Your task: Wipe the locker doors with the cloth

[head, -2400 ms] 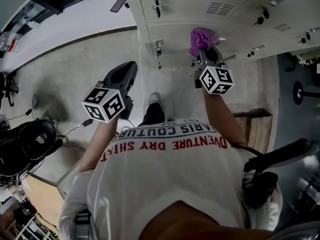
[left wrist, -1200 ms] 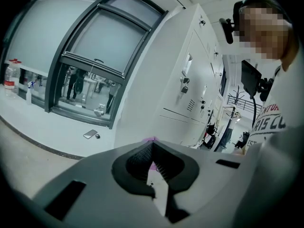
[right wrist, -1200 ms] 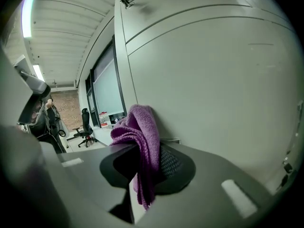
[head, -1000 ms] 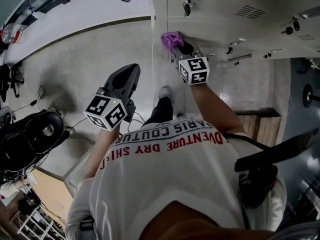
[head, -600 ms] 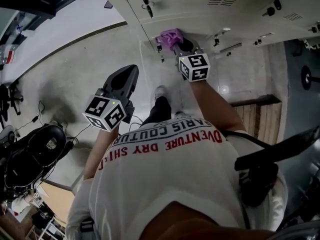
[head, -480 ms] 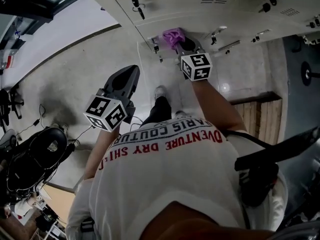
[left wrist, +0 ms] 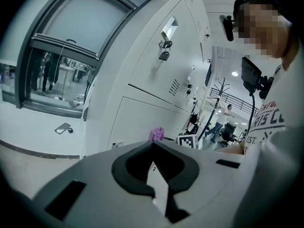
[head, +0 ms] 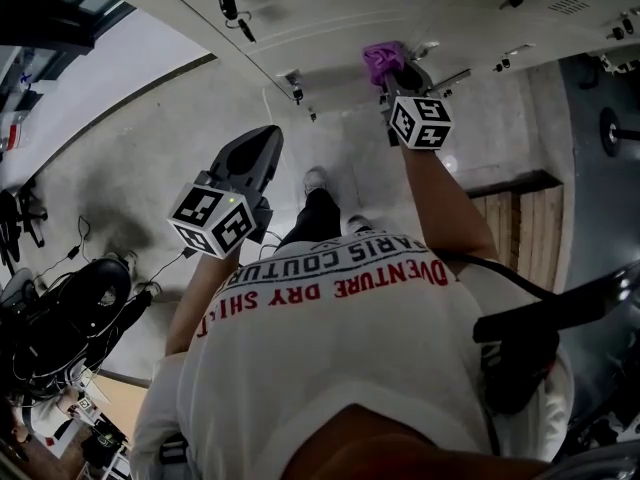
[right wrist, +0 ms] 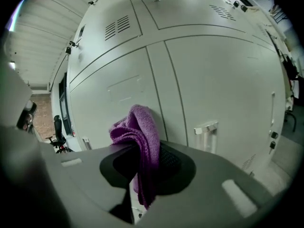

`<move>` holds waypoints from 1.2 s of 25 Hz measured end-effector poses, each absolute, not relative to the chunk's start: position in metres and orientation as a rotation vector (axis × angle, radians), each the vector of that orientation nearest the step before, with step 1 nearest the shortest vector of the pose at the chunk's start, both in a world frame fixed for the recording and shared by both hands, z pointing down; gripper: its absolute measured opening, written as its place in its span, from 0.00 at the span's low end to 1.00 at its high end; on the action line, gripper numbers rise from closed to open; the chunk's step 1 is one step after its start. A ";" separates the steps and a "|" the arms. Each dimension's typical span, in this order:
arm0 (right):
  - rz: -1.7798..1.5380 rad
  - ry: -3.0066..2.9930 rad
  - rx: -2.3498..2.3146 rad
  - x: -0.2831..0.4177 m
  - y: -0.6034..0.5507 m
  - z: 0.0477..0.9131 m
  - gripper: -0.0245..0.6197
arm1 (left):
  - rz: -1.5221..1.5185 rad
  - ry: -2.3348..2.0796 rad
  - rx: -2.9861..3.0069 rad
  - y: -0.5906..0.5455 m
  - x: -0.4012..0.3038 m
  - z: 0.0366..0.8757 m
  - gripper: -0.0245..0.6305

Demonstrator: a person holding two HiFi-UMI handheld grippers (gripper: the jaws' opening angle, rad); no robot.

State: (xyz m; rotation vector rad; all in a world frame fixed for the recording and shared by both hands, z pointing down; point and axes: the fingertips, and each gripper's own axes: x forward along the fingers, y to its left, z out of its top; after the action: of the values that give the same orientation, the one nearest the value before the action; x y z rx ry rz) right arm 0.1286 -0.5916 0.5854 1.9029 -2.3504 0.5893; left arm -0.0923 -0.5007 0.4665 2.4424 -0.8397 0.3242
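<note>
Wiping the locker doors [right wrist: 209, 75], we are clamping the purple cloth [right wrist: 140, 136] in our right claw [head: 392, 71], pressing it against them just ahead; our left claw [head: 258, 151], clenched empty, is hanging aside. Next, likely, sweeping sideways under steady pressure.

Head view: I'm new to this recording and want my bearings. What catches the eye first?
The purple cloth, clamped in the right gripper, stands out against the pale locker doors at top right. The left gripper hangs empty over the floor at centre left. The person's white printed shirt fills the bottom.
</note>
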 end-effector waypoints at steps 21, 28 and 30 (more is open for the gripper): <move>0.639 -2.482 1.635 0.077 -0.555 0.593 0.13 | 0.265 -0.968 2.395 -0.472 -0.125 0.466 0.04; 0.602 -2.557 1.395 -0.007 -0.546 0.616 0.12 | 0.235 -1.058 2.358 -0.461 -0.158 0.468 0.04; 0.622 -2.556 1.374 -0.022 -0.550 0.625 0.13 | 0.240 -1.078 2.340 -0.461 -0.170 0.470 0.04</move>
State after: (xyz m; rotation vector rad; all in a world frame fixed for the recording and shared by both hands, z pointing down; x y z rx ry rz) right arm -0.0219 -0.5505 0.6251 1.3738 -2.5558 0.6218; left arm -0.1700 -0.4612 0.4700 2.3403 -1.0777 0.2399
